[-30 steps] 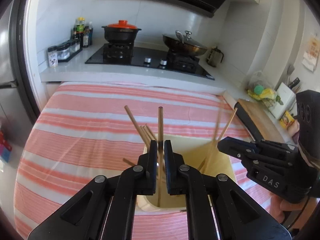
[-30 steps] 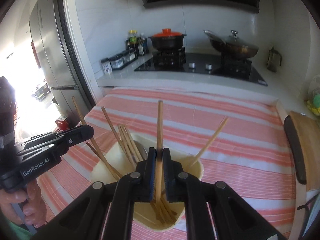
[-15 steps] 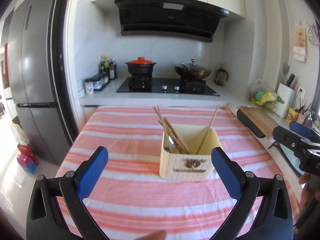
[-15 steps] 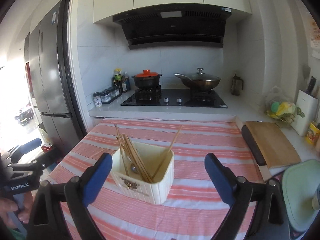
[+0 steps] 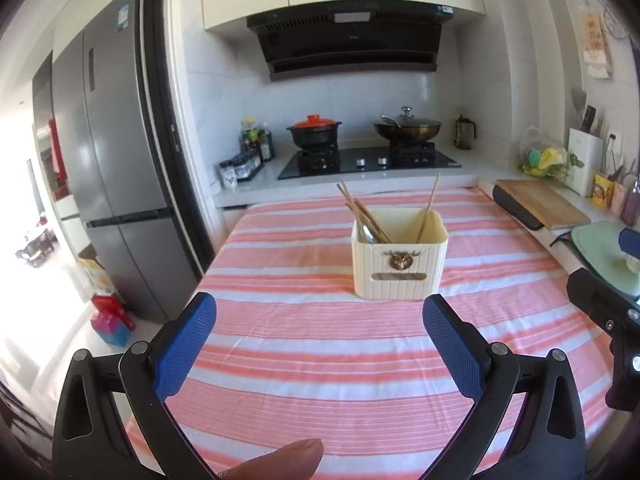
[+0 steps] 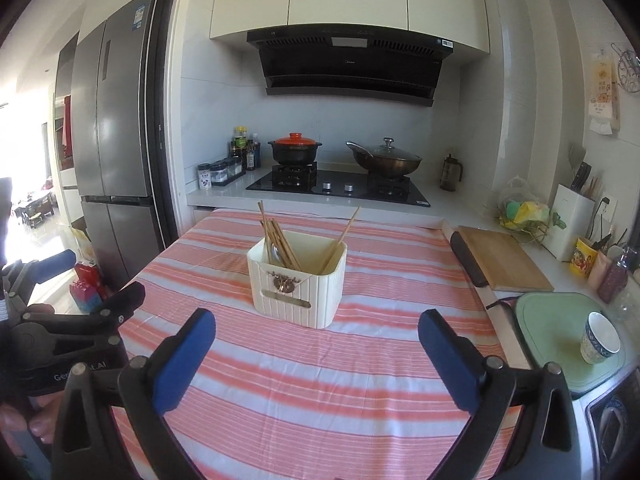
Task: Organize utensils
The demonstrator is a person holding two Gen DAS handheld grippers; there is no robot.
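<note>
A cream ribbed utensil box (image 5: 399,264) (image 6: 297,289) stands on the pink-striped tablecloth (image 5: 320,352) (image 6: 320,380). Several wooden chopsticks (image 5: 365,213) (image 6: 277,236) lean at its left side, a single one (image 5: 429,204) (image 6: 343,236) leans at the right, and a metal spoon (image 5: 367,233) shows inside. My left gripper (image 5: 319,332) hangs open over the near cloth, well short of the box, nothing between its blue pads. My right gripper (image 6: 316,340) is open and empty too, also back from the box. Each gripper shows at the edge of the other's view.
A stove (image 6: 340,188) with an orange-lidded pot (image 6: 295,148) and a wok (image 6: 386,160) sits behind the table. A fridge (image 5: 116,184) stands left. A wooden cutting board (image 6: 504,258), green mat (image 6: 560,332) and cup (image 6: 600,338) lie right. A fingertip (image 5: 280,460) shows at the bottom.
Both grippers, each shut on a chopstick standing in the box, let go, opened wide and pulled back away from the box. The chopsticks stayed in the box.
</note>
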